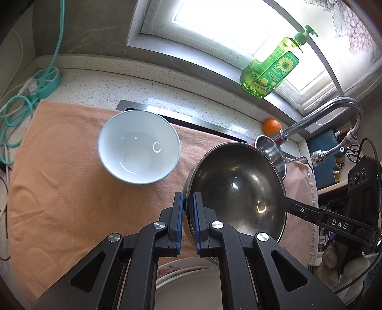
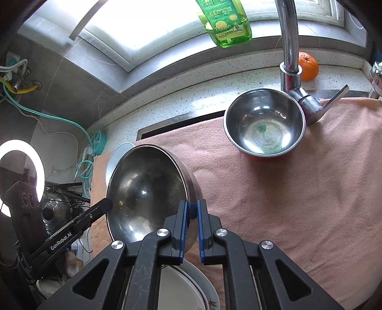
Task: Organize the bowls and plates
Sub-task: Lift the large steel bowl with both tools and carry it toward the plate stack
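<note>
A large steel bowl point(image 1: 235, 188) point(image 2: 148, 190) is held tilted above the peach towel point(image 1: 59, 190) point(image 2: 286, 202). My left gripper point(image 1: 188, 200) is shut on its near rim, and my right gripper point(image 2: 192, 206) is shut on the opposite rim. A white ceramic bowl point(image 1: 139, 147) stands upright on the towel to the left; its edge shows behind the steel bowl in the right wrist view point(image 2: 117, 155). A small steel bowl point(image 2: 263, 124) point(image 1: 272, 152) stands upright by the faucet. Stacked white plates point(image 1: 191, 283) point(image 2: 181, 288) lie under the grippers.
A chrome faucet point(image 2: 290, 47) point(image 1: 334, 112) rises by the small bowl. A green soap bottle point(image 1: 272, 69) point(image 2: 225, 21) stands on the window sill, an orange point(image 1: 271, 126) point(image 2: 308, 65) below it. A teal power strip point(image 1: 45, 82) with cords lies at the far left.
</note>
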A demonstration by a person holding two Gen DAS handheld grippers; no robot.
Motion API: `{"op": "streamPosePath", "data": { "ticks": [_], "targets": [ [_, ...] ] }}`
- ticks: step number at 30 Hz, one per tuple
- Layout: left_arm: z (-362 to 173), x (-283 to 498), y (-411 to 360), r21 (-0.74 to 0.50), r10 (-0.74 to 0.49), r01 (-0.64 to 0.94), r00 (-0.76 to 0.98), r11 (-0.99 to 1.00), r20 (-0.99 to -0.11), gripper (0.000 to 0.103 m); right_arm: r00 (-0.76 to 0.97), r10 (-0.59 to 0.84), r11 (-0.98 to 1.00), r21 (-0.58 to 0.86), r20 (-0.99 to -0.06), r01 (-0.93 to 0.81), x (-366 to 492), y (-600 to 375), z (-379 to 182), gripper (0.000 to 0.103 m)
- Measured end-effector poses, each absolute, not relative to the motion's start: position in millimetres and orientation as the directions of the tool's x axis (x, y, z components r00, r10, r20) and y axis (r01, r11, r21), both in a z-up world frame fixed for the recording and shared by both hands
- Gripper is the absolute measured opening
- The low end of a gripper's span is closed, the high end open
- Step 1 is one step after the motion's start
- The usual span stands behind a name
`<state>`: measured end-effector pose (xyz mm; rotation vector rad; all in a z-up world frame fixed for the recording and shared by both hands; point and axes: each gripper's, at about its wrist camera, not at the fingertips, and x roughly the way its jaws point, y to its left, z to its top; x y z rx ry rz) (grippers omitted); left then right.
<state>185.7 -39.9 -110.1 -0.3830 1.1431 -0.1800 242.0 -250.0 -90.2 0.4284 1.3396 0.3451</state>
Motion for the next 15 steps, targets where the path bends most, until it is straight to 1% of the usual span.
{"op": "streamPosePath", "data": {
  "ticks": [15],
  "targets": [
    [-102.7, 164.5, 5.8, -0.386, -0.309, -0.095, 0.438, 0.918, -0.844, 0.006, 0.176, 0.496, 0.866, 0.498, -0.850, -0.037, 231.8, -204.7, -85.8, 0.008]
  ]
}}
